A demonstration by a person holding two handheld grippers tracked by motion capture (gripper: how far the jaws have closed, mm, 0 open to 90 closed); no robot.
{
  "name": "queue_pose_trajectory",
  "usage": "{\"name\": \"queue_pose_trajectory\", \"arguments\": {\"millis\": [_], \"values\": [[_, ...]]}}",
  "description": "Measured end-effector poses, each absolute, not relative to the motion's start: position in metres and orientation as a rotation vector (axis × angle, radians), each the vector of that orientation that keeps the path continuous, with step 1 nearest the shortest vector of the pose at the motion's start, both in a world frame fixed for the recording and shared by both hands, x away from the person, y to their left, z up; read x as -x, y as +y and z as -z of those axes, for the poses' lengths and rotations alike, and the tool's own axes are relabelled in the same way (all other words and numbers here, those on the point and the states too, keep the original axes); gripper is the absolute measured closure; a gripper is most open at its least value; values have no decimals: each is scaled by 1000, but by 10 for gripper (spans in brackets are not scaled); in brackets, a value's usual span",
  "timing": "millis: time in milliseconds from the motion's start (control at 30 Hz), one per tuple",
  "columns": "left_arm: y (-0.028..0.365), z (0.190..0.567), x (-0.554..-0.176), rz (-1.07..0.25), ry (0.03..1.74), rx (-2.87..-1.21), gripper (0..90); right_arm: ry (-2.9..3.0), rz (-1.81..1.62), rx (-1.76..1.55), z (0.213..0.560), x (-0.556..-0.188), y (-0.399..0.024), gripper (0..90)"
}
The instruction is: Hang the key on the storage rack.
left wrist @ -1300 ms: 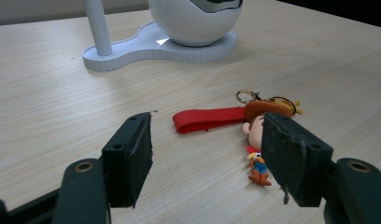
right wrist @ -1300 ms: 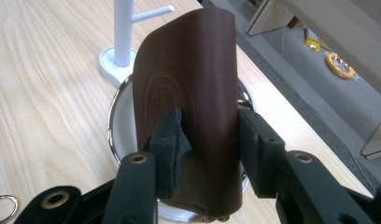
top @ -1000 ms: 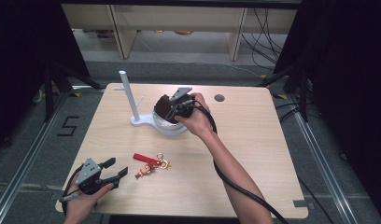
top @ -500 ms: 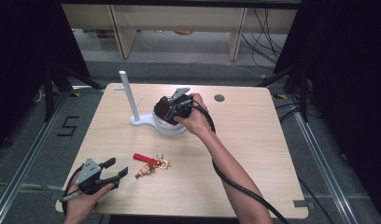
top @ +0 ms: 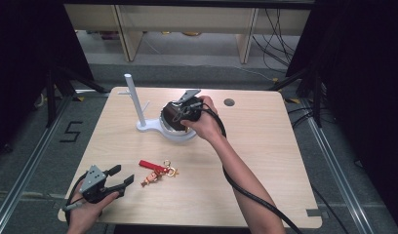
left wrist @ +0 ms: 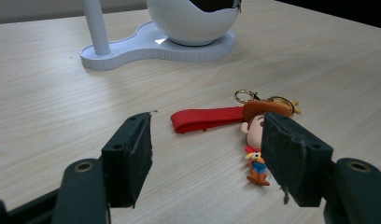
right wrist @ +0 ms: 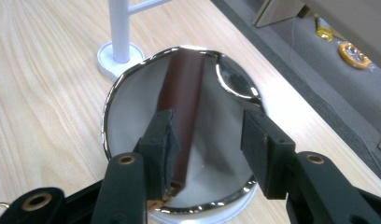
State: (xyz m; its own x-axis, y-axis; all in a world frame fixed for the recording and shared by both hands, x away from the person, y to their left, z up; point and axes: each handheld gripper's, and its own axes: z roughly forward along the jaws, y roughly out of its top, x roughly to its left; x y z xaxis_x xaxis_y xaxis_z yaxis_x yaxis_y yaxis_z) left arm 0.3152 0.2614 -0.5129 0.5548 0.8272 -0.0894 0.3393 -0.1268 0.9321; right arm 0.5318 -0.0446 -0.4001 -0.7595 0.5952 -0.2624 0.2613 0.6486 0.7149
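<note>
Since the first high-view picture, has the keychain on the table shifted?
No. The keychain lies at the same spot, between the white stand and the table's near edge.

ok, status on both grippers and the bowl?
Right gripper over the shiny bowl, jaws just opening, off the brown block lying inside. Left gripper open, low before the keychain. White stand beside bowl; nothing blocking.

We are seeing a pale wooden desk (top: 265, 161) carrying a white stand (top: 155, 127) with its bowl toward the back, and a red-strapped keychain (top: 158, 170) lying nearer the front.
</note>
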Motion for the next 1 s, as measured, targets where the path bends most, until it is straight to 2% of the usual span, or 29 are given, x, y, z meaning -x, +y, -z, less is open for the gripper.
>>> {"name": "queue_pose_trajectory", "arguments": {"millis": [167, 433, 500, 567, 867, 1000], "values": [[261, 513, -315, -564, 982, -1707, 333, 2360, -960, -713, 397, -525, -58, 572], [259, 511, -315, -560, 966, -1705, 321, 2364, -1019, -797, 394, -507, -89, 724], [258, 511, -316, -555, 954, -1712, 318, 2352, -1055, -846, 397, -501, -99, 738], [257, 510, -316, -549, 946, -1715, 316, 2352, -1064, -882, 399, -495, -108, 731], [252, 510, -319, -543, 913, -1696, 337, 2299, -1186, -1087, 429, -465, -154, 586], [250, 509, -319, -551, 903, -1687, 364, 2250, -1214, -1141, 440, -451, -170, 596]]}}
